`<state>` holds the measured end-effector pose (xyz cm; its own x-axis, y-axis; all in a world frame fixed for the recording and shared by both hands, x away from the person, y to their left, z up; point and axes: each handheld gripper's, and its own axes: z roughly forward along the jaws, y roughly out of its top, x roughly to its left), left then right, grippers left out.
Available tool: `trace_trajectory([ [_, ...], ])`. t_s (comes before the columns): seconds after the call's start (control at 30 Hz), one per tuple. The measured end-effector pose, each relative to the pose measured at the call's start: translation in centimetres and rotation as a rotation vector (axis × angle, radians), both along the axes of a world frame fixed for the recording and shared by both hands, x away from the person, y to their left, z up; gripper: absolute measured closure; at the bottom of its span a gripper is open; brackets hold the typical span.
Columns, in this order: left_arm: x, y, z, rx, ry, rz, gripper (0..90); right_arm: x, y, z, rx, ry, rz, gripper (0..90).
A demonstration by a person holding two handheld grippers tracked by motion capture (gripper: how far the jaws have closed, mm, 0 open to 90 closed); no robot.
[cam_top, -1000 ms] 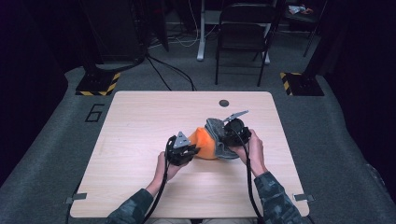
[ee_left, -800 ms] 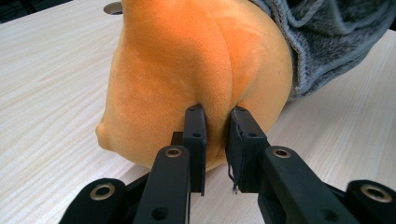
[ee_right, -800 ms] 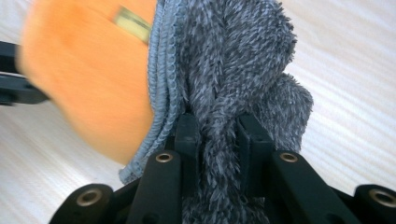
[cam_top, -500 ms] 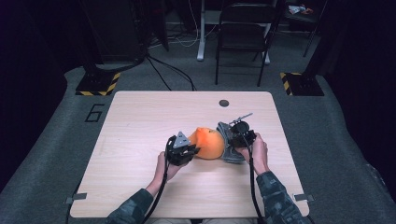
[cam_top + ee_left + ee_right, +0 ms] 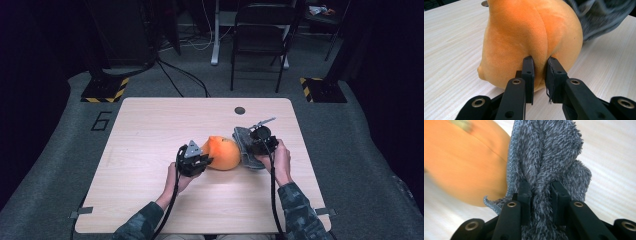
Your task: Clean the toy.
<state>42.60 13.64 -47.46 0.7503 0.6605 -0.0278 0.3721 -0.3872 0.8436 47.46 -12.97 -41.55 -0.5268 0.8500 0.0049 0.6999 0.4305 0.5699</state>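
Near the table's middle, a little toward its six o'clock edge, sits one orange plush toy (image 5: 221,153) — round, soft, seamed down its side. The left gripper (image 5: 200,161) is clenched on it from about eight o'clock; in the left gripper view its two jaws pinch a fold of the orange plush (image 5: 534,37) between them. At the toy's three o'clock, touching it, hangs one grey towel (image 5: 246,147), bunched and upright. The right gripper (image 5: 257,145) is clamped on that towel: in the right gripper view a thick twist of grey pile (image 5: 549,157) fills the gap between the two jaws, with the orange toy (image 5: 461,162) pressed against the cloth's edge. Two hands, one per gripper, come in from six o'clock. One wooden table (image 5: 150,130) bears it all — one small dark disc (image 5: 240,110) lies near its twelve o'clock edge. Beyond the table at twelve o'clock stands one black chair (image 5: 260,30).
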Motion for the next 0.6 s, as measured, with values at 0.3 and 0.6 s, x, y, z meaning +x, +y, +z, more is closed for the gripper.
trace_trajectory([
  [0.3,0.1,0.2,0.0,0.003,0.003,0.006,76.9,-1.3,2.7,0.9,0.01,0.016,0.102,73.0],
  [0.6,0.1,-0.1,0.2,0.057,-0.005,0.005,55.7,-0.8,2.6,-0.2,0.012,-0.03,0.085,73.0],
])
